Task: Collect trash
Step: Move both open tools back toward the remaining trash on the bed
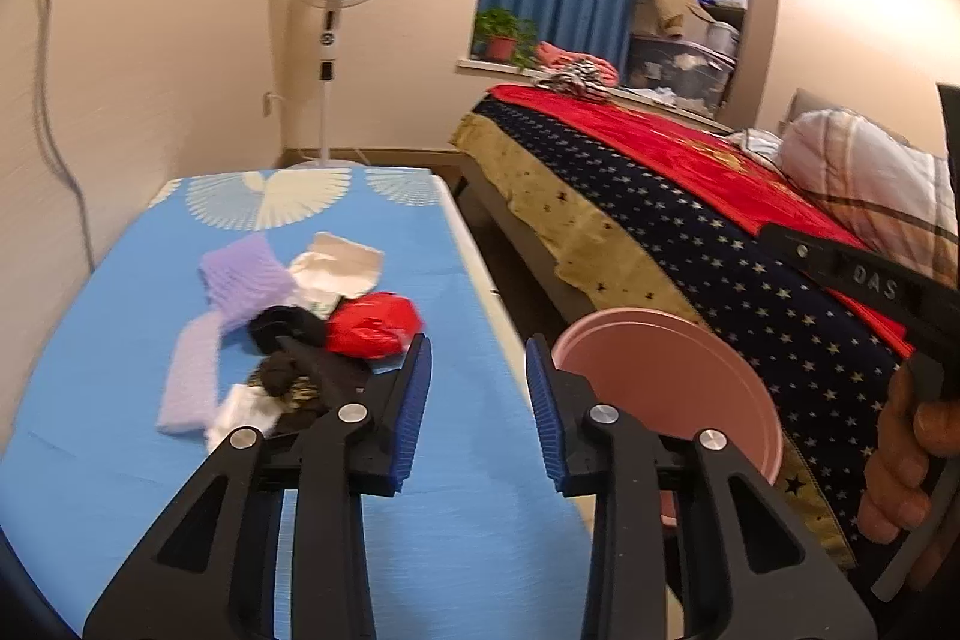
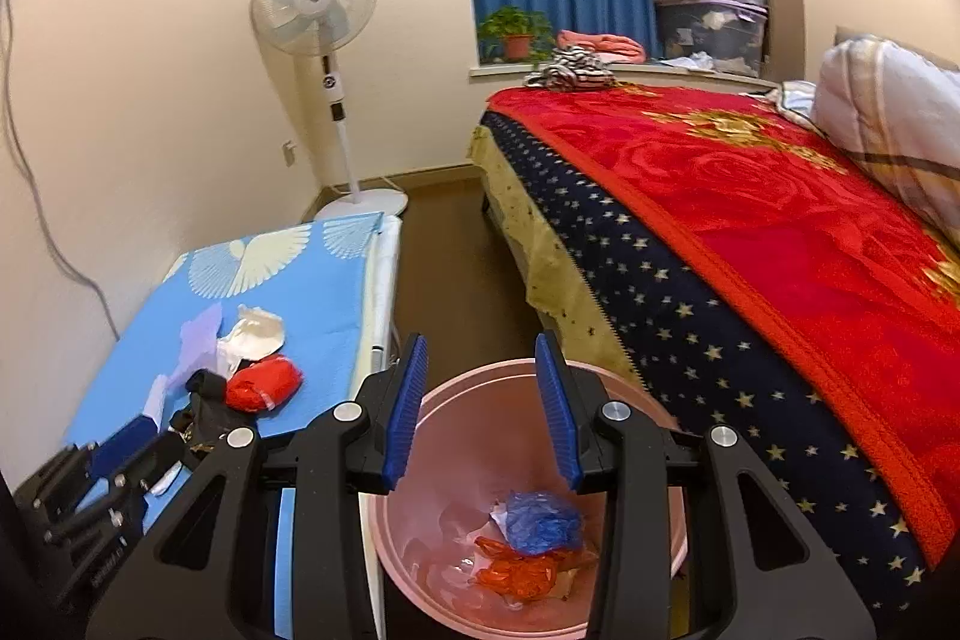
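right tongs (image 2: pixel 480 412) agape over bin (image 2: pixel 681 526), table edge (image 2: pixel 384 292) beside

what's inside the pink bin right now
Inside the pink bin, a crumpled blue plastic bag lies on top of orange-red plastic and some pale scraps. The right tongs, open and empty, hover above it. Whatever lies under that heap is covered.

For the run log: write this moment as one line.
left gripper: open, empty | right gripper: open over pink bin | red bag: on table
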Demonstrator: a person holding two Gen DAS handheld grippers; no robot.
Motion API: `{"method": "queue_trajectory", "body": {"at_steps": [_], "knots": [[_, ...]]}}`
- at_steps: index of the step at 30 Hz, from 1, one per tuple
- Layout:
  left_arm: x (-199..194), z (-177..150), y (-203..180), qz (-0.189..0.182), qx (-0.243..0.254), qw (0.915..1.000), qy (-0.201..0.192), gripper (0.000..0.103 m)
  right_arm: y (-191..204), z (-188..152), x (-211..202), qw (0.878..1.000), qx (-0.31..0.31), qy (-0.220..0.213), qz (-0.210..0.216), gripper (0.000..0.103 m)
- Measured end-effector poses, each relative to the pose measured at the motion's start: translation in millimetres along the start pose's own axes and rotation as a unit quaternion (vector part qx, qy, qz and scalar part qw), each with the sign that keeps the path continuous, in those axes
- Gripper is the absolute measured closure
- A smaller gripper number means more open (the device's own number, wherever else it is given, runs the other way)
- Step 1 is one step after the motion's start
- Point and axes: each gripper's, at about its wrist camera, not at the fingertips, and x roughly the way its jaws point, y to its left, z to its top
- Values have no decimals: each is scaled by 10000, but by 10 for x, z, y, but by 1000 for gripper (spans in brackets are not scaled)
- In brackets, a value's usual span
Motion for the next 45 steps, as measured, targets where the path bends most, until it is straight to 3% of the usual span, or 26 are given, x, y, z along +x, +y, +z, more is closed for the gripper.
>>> {"method": "queue_trajectory", "body": {"at_steps": [20,33,45], "knots": [[-60,-31,419,571,-446,9972,-209,75,256,6,143,9993,-97,68,360,65],[-14,-162,940,1332,-1107,9848,-94,75,764,-101,355,9938,-359,312,1001,69],[-4,-220,1273,1755,-1520,9726,-103,75,1414,-374,647,9776,-882,851,1713,68]]}}
